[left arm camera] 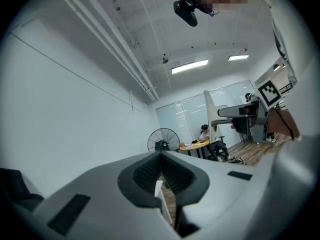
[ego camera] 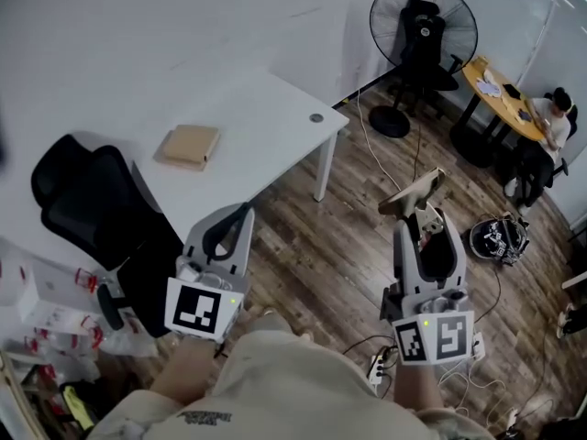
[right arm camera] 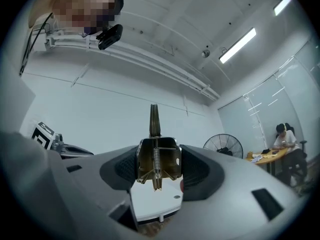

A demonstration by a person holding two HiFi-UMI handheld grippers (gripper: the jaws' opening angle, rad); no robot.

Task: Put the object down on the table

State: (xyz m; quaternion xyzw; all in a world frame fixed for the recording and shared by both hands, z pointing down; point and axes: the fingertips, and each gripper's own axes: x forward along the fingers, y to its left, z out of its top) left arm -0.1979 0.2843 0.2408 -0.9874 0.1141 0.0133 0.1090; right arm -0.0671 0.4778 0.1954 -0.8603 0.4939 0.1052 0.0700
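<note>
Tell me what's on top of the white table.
A flat tan box lies toward its left end, and a small dark round disc near the right corner. The left hand-held gripper covers the table's near corner, so that part is unseen.

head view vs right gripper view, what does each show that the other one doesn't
Only the head view shows the cardboard box lying on the white table, and the black office chair beside that table. Only the right gripper view shows the spring inside the brass-coloured tool that the right gripper is shut on, and the ceiling light. Both show the tool, the white table, the standing fan and the seated person.
</note>
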